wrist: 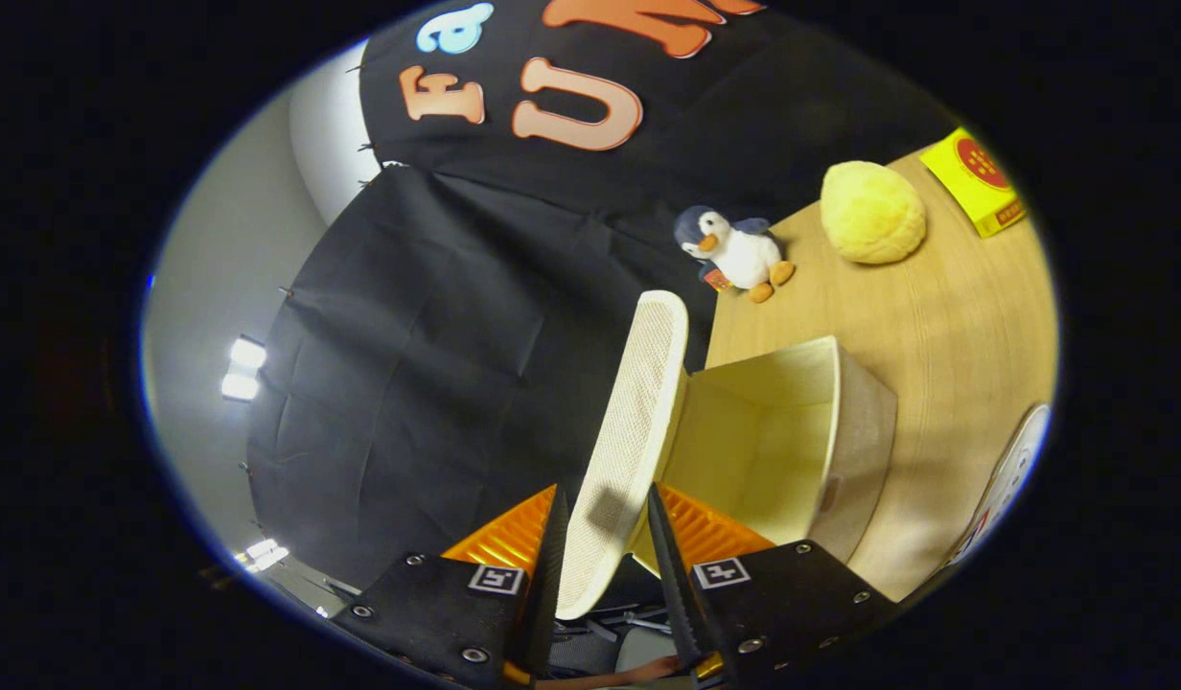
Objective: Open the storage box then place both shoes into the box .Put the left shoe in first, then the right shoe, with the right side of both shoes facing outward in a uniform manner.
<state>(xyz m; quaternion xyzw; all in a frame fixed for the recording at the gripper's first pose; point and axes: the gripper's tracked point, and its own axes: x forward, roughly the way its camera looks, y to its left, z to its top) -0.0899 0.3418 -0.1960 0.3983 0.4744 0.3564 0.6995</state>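
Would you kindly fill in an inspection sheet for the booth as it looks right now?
Surface: wooden table, bare around the box.
Job's things: cream box open and empty inside; its mesh lid raised on edge; part of a white shoe beside the box.
Clutter: toy penguin, yellow ball and yellow packet beyond the box.
Grippers: gripper shut on the lid, one finger on each face.
Cables: nothing seen.
Surroundings: black cloth wall, pale wall with lamps behind it.
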